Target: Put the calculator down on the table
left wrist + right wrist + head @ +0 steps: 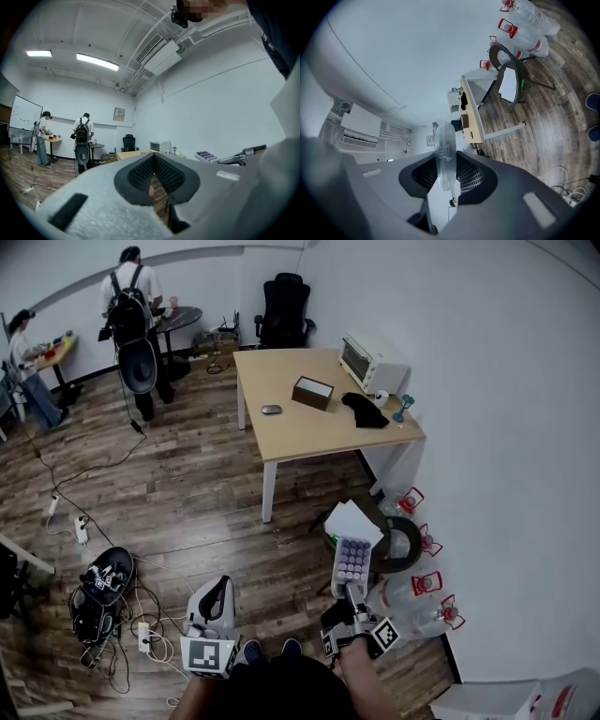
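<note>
Dark wood-plank flooring [187,493] runs up to a light wooden table [300,432] beside the white wall [497,381]. Well short of that table, the right gripper [352,589] is clamped on the white calculator with purple keys [353,559], held above the floor. The left gripper [221,585] is closed with nothing between its jaws.

Head view looks steeply down; all views share the distant table [300,437].

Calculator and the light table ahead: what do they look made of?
Calculator: likely plastic, pale casing with purple keys; its edge looks translucent in the right gripper view. Table: light wood-look top, matte, possibly laminate; white legs, probably painted metal.
</note>
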Available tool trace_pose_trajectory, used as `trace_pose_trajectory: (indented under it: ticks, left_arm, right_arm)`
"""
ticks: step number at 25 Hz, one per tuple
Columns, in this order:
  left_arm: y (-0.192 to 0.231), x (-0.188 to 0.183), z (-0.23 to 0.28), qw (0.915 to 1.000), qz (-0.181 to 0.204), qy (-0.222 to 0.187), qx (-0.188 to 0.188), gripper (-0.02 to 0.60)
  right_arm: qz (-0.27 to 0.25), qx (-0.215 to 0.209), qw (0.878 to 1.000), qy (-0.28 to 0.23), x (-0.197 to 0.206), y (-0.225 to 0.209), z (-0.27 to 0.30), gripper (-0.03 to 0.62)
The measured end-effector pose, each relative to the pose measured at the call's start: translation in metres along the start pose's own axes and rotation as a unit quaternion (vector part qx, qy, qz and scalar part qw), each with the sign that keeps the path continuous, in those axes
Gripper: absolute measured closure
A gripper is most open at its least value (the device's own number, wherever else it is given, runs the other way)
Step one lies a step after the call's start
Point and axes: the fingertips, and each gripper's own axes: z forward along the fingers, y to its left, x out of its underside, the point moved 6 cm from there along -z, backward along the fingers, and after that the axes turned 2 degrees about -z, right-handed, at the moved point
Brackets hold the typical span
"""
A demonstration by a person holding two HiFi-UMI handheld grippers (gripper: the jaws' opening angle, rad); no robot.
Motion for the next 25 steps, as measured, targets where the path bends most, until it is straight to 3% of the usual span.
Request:
trace_pose_trajectory:
  ticks: [3,7,14,25]
  left_arm:
    - [0.010,0.001,-0.009,1.0000,0.001,0.004,0.003,0.583]
    - [0.021,0.005,-0.015,0.9996,0.011,-0.025,0.000,0.583]
    - [0.037,0.022,-0.019,1.0000,0.000,-0.001,0.009,0.583]
    - [0.055,0.012,0.019,0.9999,-0.001,-0.012,0.008,0.583]
  right_arm:
    - [-0.009,-0.010,1.000,-0.009,0.010,-0.002,-0.007,0.484]
    - [-0.041,0.003,0.999,-0.006,0.019,-0.008,-0.009,0.484]
    - [-0.028,0.007,0.999,-0.018,0.030,-0.018,-0.004,0.484]
    - [-0.017,-0.001,0.999,-0.027,0.023,-0.021,0.044,0.484]
